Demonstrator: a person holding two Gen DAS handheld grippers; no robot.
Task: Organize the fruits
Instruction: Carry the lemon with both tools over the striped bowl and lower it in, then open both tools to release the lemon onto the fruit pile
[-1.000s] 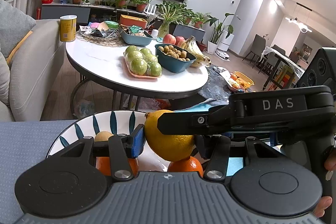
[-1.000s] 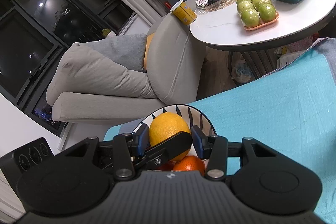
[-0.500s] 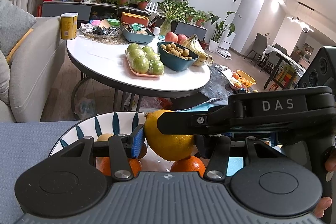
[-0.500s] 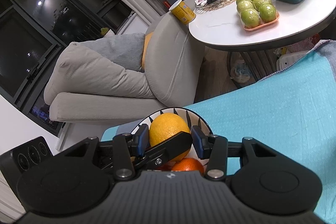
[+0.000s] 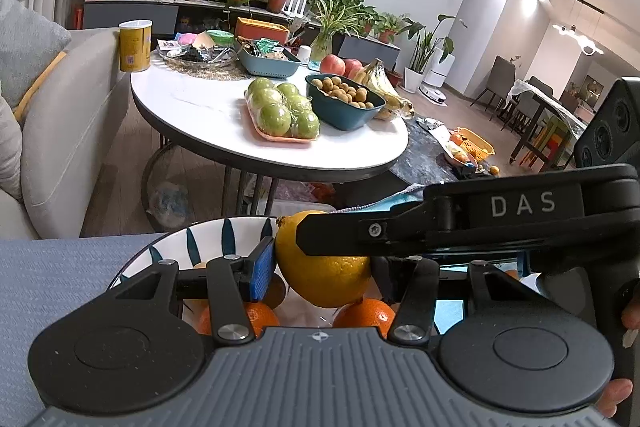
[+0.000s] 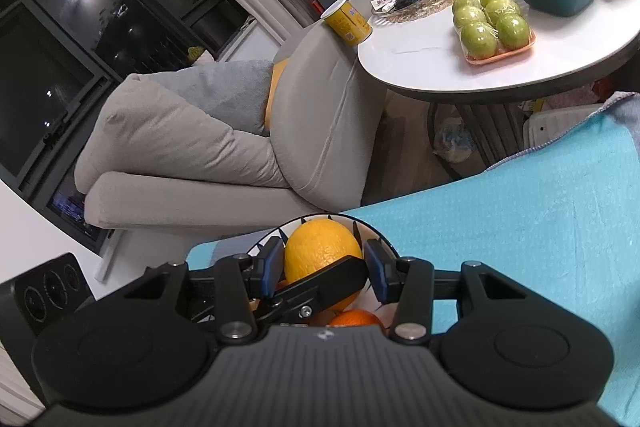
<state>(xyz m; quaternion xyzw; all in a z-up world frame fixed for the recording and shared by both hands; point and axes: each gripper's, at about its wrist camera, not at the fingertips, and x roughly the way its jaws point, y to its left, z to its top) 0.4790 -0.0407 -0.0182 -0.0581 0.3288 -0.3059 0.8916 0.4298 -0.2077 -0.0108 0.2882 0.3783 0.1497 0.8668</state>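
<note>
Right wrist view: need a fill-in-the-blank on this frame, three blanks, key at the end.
1. The yellow fruit sits between the right gripper's two ___ pads.
2. Under it, the fruits in the striped bowl are ___ in colour.
3. The wrapped green fruits lie on the round ___ table.
Missing words: blue; orange; white.
</note>
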